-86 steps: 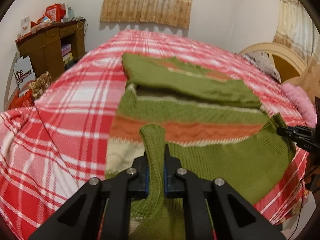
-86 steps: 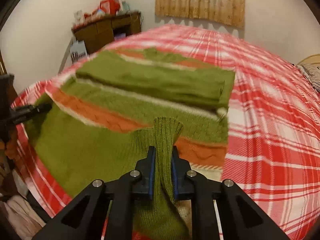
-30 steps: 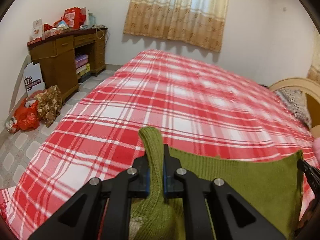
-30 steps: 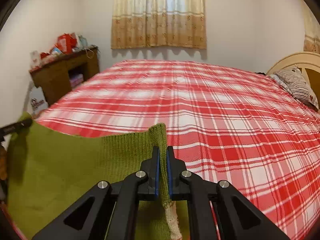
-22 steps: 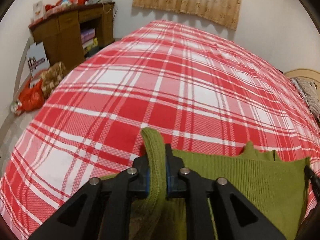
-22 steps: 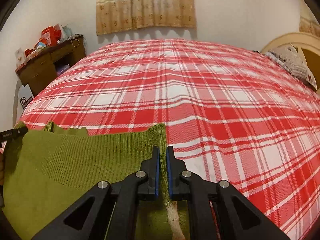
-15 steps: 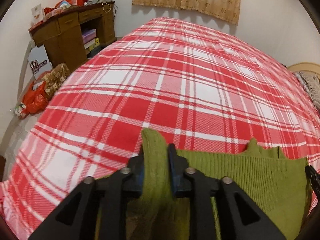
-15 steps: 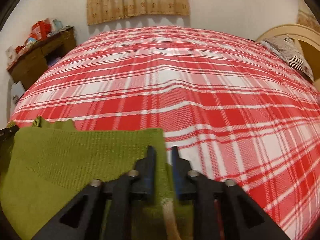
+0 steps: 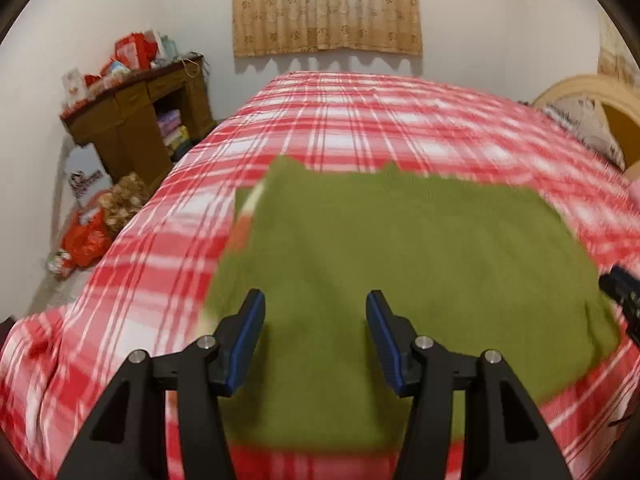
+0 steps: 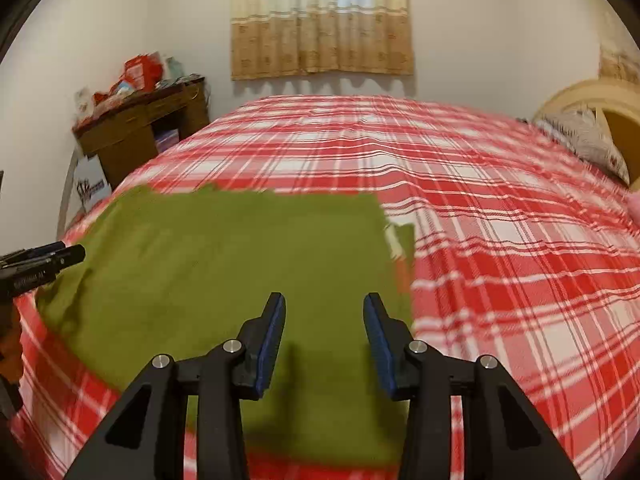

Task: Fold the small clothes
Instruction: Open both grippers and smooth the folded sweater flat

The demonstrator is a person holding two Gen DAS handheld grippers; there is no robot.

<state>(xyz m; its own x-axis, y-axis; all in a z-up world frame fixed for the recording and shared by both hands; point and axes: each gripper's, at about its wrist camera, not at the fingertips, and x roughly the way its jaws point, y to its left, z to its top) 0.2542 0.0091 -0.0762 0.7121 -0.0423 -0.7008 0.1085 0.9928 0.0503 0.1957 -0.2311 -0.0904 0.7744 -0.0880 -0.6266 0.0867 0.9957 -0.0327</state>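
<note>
A green knitted sweater (image 9: 400,248) lies folded flat on the red plaid bed (image 9: 360,120), a strip of cream and orange showing at its left edge. My left gripper (image 9: 316,320) hangs over its near left part, jaws still opening, nothing between them. In the right wrist view the same sweater (image 10: 240,264) fills the left half, with a cream edge peeking out at its right side. My right gripper (image 10: 324,320) stands open above its near right corner, pads clear of the cloth. Each gripper's tip shows at the edge of the other's view.
A wooden desk (image 9: 136,128) piled with boxes stands at the left wall, with bags (image 9: 84,236) on the floor below. Curtains (image 9: 326,8) hang at the far wall. A headboard and pillow (image 9: 588,128) sit at the right. Bare plaid bedspread (image 10: 520,240) lies right of the sweater.
Both grippers carried the sweater's hem forward over the rest, let go and pulled back. Their jaws went from shut on the knit to open, and the sweater now lies flat.
</note>
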